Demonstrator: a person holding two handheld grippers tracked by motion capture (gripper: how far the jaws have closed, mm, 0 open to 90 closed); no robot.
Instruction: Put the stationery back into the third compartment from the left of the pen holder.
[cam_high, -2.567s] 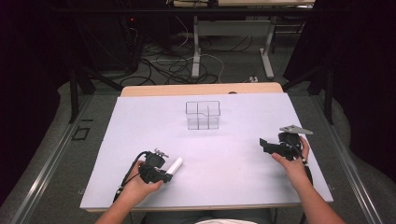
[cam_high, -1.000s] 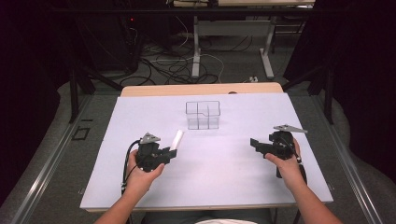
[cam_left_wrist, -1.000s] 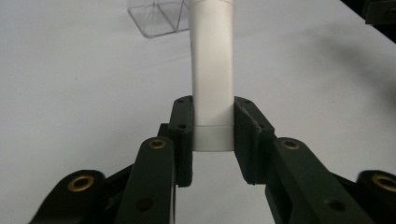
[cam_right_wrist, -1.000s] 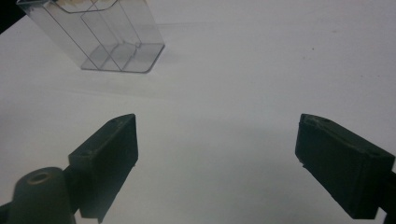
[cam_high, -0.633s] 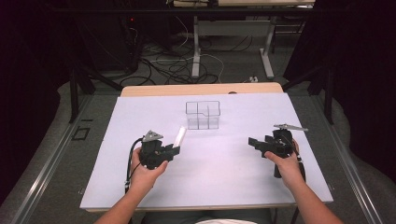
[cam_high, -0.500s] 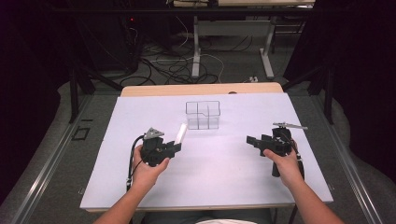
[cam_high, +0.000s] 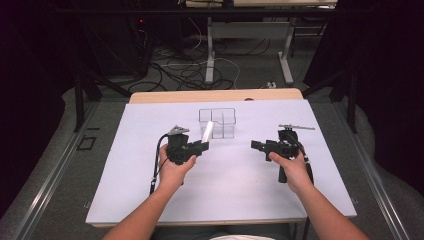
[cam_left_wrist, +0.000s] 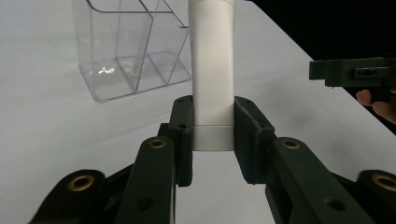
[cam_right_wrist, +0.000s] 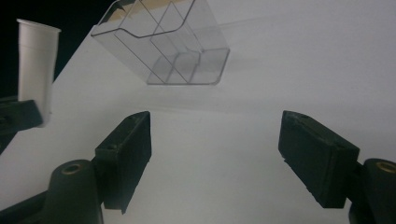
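White plastic tube (cam_left_wrist: 212, 74) sits clamped near its capped end in the left gripper (cam_left_wrist: 212, 135), just short of the clear organizer (cam_left_wrist: 126, 51) ahead. The right gripper (cam_right_wrist: 215, 154), jaws apart and empty, has been narrowing. A tilted tube could snag a divider.

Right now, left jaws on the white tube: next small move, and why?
Probably carry the white tube forward over the clear organizer: the left gripper clamps it, the compartments look empty, and the right gripper holds nothing.
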